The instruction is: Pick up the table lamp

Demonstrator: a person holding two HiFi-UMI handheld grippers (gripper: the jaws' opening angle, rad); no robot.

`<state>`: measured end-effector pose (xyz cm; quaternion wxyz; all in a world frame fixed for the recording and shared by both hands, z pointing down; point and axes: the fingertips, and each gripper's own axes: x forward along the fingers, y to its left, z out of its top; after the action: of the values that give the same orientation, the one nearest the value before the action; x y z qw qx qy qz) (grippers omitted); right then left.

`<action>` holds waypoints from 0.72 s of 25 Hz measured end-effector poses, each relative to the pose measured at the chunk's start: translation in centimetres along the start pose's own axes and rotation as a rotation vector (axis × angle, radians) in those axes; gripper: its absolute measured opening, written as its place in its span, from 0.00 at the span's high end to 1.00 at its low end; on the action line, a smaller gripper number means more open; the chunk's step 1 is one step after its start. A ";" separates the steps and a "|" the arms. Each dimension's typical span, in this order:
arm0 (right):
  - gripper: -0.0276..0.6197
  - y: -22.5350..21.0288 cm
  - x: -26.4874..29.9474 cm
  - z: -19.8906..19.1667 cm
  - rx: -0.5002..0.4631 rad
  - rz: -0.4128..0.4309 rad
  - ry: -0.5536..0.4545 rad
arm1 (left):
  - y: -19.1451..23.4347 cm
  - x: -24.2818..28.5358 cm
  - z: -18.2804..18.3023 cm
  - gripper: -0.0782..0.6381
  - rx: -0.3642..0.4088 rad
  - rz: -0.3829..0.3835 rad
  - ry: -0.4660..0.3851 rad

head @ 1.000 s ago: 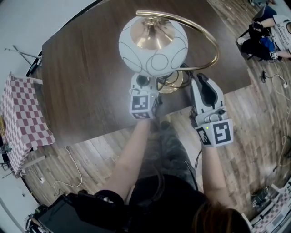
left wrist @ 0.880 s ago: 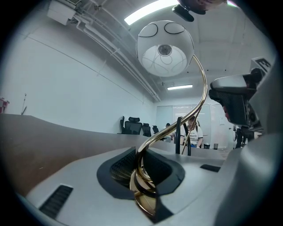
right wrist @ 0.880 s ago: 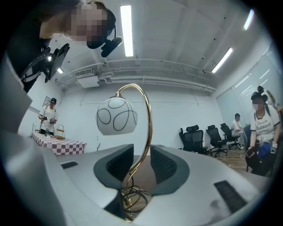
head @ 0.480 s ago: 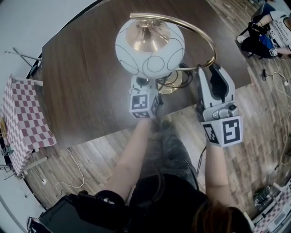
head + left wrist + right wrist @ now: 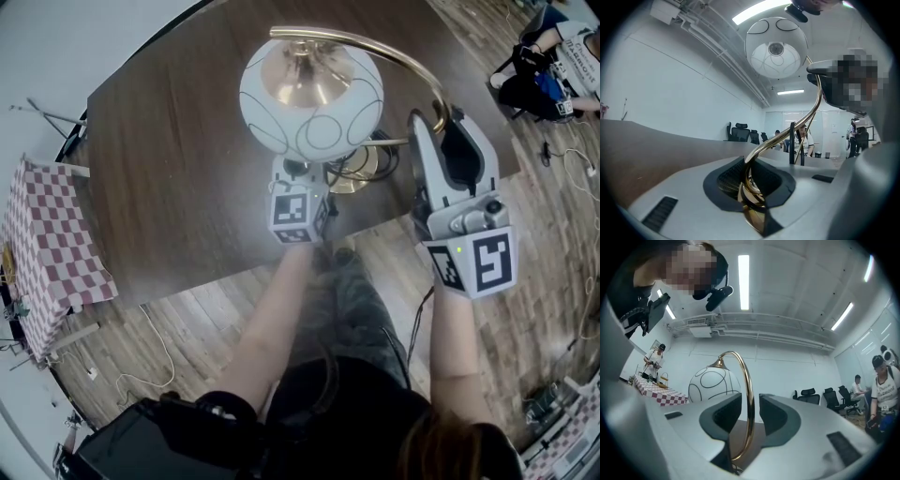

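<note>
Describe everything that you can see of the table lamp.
The table lamp has a white globe shade with thin dark loops, a gold cap and a curved gold arm rising from a round gold base near the front edge of the dark table. It stands upright. The left gripper, jaws just closing, pinches the arm low down; the right gripper, jaws just opening, straddles the arm higher without touching.

Table lamp [image 5: 319, 103] stands on the desk [image 5: 169, 141], with its base [image 5: 367, 171] close to the near edge, right of centre. The arm [image 5: 403, 58] rises at the base's right side and arcs over to the left. The shade [image 5: 281, 94] hangs above the desk, over the base's far left side.

Left gripper [image 5: 752, 187] is at the near edge, left of the base. Its jaws have just closed tighter on the arm's foot.

Right gripper [image 5: 439, 127] is over the right near corner. Its jaws have just opened, and the arm stands free between them.

Checked-cloth table [image 5: 47, 244] sits off the left edge. A seated person [image 5: 548, 70] is beyond the far right corner.
</note>
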<state>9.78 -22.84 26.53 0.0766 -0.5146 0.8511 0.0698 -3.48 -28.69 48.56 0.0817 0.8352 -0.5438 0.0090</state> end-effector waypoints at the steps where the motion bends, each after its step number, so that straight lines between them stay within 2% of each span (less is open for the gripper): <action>1: 0.77 0.0 0.2 0.2 0.000 0.003 -0.002 | 0.0 0.0 0.0 0.84 0.002 -0.003 0.000; 6: 0.77 0.4 0.8 1.6 -0.006 0.031 -0.023 | -0.2 0.0 0.1 0.84 0.006 -0.005 0.002; 14: 0.85 0.8 1.4 3.6 -0.022 0.052 -0.072 | -0.1 0.1 0.0 0.84 0.001 -0.009 0.007; 18: 0.85 1.0 1.6 4.0 -0.010 0.068 -0.075 | -0.2 0.2 -0.1 0.84 -0.008 -0.013 0.011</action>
<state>8.41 -22.97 22.30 0.1033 -0.4828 0.8643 0.0957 -3.24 -28.74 48.69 0.0880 0.8383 -0.5380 0.0112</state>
